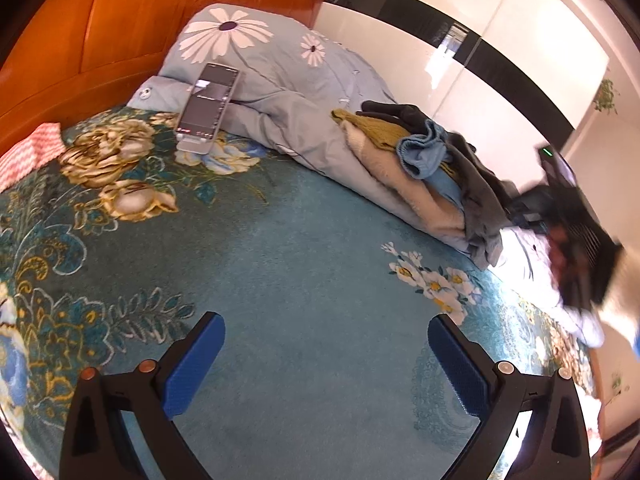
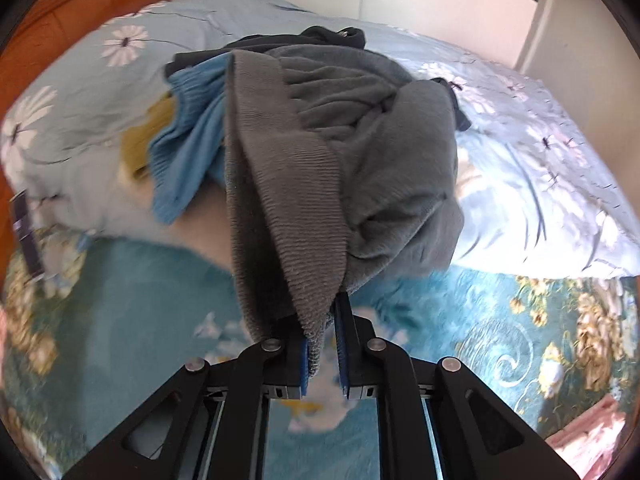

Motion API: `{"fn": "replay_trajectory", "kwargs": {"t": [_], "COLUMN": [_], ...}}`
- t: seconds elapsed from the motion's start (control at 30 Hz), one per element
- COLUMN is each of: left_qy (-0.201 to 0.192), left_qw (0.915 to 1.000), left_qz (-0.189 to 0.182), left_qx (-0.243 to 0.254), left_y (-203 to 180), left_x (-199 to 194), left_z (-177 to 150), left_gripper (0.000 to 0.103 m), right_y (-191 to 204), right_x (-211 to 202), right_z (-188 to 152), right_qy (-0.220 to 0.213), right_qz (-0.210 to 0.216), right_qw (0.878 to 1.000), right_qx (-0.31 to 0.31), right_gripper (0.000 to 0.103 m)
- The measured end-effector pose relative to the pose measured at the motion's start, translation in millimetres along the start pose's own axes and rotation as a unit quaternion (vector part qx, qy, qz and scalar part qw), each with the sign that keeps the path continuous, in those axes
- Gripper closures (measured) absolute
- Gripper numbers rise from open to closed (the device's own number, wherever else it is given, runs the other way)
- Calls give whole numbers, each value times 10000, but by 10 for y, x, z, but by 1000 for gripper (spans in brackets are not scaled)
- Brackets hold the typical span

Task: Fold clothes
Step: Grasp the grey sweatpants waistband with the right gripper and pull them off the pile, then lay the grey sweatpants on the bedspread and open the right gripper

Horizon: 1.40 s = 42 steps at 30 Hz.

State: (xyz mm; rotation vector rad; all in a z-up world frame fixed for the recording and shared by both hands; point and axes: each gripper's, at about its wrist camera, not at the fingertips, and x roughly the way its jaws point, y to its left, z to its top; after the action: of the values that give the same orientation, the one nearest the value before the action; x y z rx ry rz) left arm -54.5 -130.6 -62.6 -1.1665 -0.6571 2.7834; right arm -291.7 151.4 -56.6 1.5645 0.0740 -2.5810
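A heap of clothes (image 1: 432, 160) lies on the rolled pale-blue floral quilt (image 1: 280, 80): grey, blue, olive and black pieces. In the right wrist view, my right gripper (image 2: 322, 320) is shut on the ribbed hem of the grey garment (image 2: 288, 208), which drapes up from the blue pads to the heap. A blue ribbed garment (image 2: 188, 152) lies beside it at the left. In the left wrist view, my left gripper (image 1: 326, 340) stands open over the teal floral bedspread (image 1: 280, 260), nothing between its fingers. The right gripper appears there as a blurred dark shape (image 1: 568, 216) at the right edge.
A phone (image 1: 208, 104) leans on a stand against the quilt near the orange wooden headboard (image 1: 120, 32). A pink-and-white patterned cloth (image 1: 28, 148) lies at the far left. A white wardrobe with a black band (image 1: 460, 32) stands behind the bed.
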Motion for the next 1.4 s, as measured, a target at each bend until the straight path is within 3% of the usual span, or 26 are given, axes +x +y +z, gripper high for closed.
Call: {"fn": "replay_trajectory", "kwargs": {"t": [0.23, 0.33, 0.5, 0.6, 0.73, 0.83, 1.03, 1.13, 1.17, 1.2, 1.3, 1.4], "left_qy": [-165, -231, -324, -410, -498, -510, -264, -7, 87, 200, 508, 877], "left_qw": [9995, 9991, 9981, 9972, 9952, 9931, 9926, 9939, 9944, 9946, 9938, 9910], "left_qz": [262, 344, 523, 626, 829, 943, 950, 756, 685, 594, 359, 201], "left_qx": [15, -67, -41, 23, -168, -466, -713, -799, -806, -823, -921, -992], "left_y": [16, 45, 79, 105, 261, 454, 572, 532, 506, 478, 398, 327], "left_x": [-291, -413, -603, -699, -795, -863, -756, -593, -543, -472, -231, 48], "left_z": [14, 24, 15, 22, 56, 54, -10, -40, -47, -51, -60, -71], "left_gripper": [0, 0, 0, 0, 0, 0, 0, 0, 0, 0, 0, 1], "right_y": [85, 229, 561, 777, 1436, 1752, 1800, 1640, 1569, 1489, 1255, 962], "right_x": [-558, -685, -721, -878, -956, -849, -716, -755, -772, -799, -890, -875], "right_z": [-868, -1238, -1449, -1607, -1926, -2130, -2404, -2419, -2413, -2397, -2342, -2223], "right_qy": [402, 514, 635, 732, 975, 1158, 1286, 1213, 1187, 1147, 1005, 791], "right_qz": [1245, 1508, 2090, 2498, 3046, 3151, 2800, 2863, 2900, 2940, 2963, 2478], "right_qw": [9908, 9842, 9701, 9575, 9283, 9182, 9193, 9196, 9199, 9205, 9241, 9413], "right_qx": [-335, -768, -1054, -1242, -1898, -2101, -2450, -2400, -2359, -2302, -2192, -2152], "right_gripper": [97, 97, 97, 97, 97, 97, 92, 77, 55, 41, 40, 39]}}
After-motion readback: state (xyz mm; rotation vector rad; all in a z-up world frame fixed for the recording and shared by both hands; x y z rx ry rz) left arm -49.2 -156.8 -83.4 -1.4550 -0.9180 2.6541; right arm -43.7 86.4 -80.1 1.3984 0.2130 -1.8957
